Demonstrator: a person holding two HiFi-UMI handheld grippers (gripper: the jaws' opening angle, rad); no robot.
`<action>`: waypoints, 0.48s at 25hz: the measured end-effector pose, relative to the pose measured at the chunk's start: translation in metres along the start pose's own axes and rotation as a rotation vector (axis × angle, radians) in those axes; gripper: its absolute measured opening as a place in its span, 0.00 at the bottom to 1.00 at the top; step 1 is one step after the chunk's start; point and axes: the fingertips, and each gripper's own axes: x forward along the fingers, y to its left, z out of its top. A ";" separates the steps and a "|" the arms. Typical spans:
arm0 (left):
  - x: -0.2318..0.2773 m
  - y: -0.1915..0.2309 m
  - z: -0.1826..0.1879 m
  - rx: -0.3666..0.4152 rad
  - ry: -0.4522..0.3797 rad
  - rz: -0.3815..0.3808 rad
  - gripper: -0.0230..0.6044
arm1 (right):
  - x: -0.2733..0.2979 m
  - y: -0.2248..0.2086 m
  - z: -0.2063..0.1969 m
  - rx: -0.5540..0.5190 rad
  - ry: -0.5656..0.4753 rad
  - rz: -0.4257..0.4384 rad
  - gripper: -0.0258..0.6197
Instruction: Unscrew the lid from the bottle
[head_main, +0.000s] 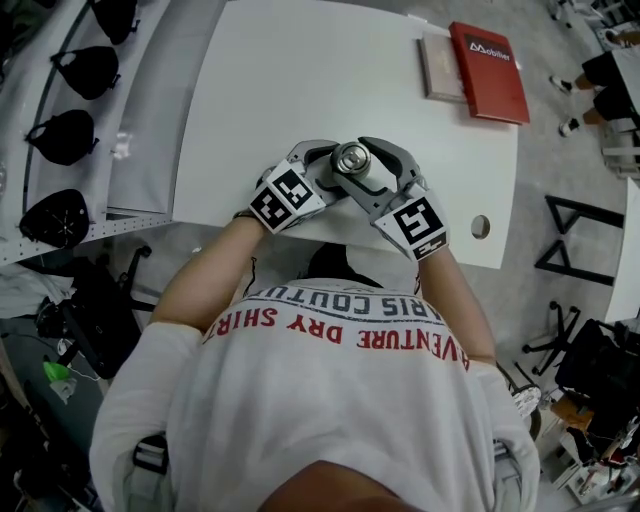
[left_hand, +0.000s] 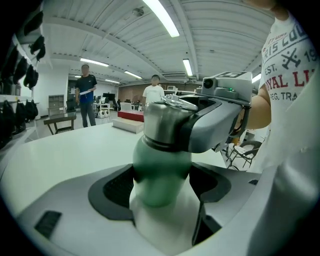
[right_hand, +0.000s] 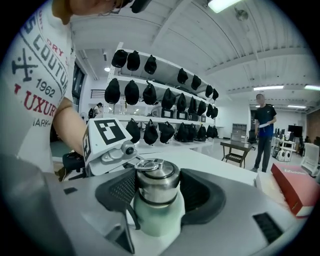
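Right gripper (right_hand: 159, 189) clasps steel lid (right_hand: 156, 179) on upright pale-green bottle (right_hand: 157, 217)

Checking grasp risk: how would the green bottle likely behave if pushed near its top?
The bottle looks rigid, showing no dent in the left gripper. Its smooth body may slip under twisting. Upright, narrow and topped by a steel lid, it would probably tip rather than slide.
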 end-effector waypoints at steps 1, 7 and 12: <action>0.000 0.000 0.000 0.009 0.003 -0.014 0.62 | 0.000 0.000 0.000 -0.002 0.003 0.020 0.45; 0.000 0.000 0.000 0.072 0.027 -0.107 0.62 | 0.000 0.002 0.000 -0.034 0.028 0.167 0.45; -0.001 -0.002 -0.002 0.125 0.042 -0.183 0.62 | 0.001 0.006 -0.001 -0.078 0.048 0.295 0.45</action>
